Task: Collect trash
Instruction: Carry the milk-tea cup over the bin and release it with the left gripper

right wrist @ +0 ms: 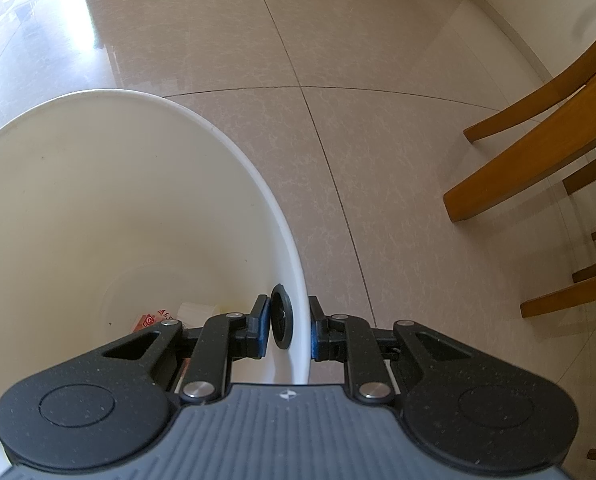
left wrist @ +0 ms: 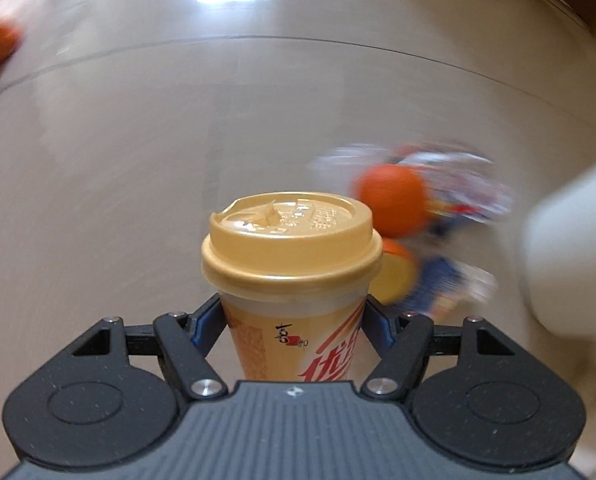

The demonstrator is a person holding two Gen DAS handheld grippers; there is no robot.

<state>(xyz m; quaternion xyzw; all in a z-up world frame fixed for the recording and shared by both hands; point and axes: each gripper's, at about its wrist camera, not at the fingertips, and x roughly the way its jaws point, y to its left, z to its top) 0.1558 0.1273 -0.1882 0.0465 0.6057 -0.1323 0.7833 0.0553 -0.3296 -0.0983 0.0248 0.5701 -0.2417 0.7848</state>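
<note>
Right wrist view: glossy beige floor tiles (right wrist: 338,120), wooden chair legs (right wrist: 530,152). I keep right gripper (right wrist: 287,328) jaws clamped on bucket (right wrist: 233,148) rim; left gripper (left wrist: 293,320) jaws grip lidded cup (left wrist: 289,248), raised above the floor.

Tan cup (left wrist: 293,328) with red lettering, gold lid (left wrist: 291,236), orange ball (left wrist: 392,204), white bucket (right wrist: 109,184), beige tiles (right wrist: 358,128)
</note>
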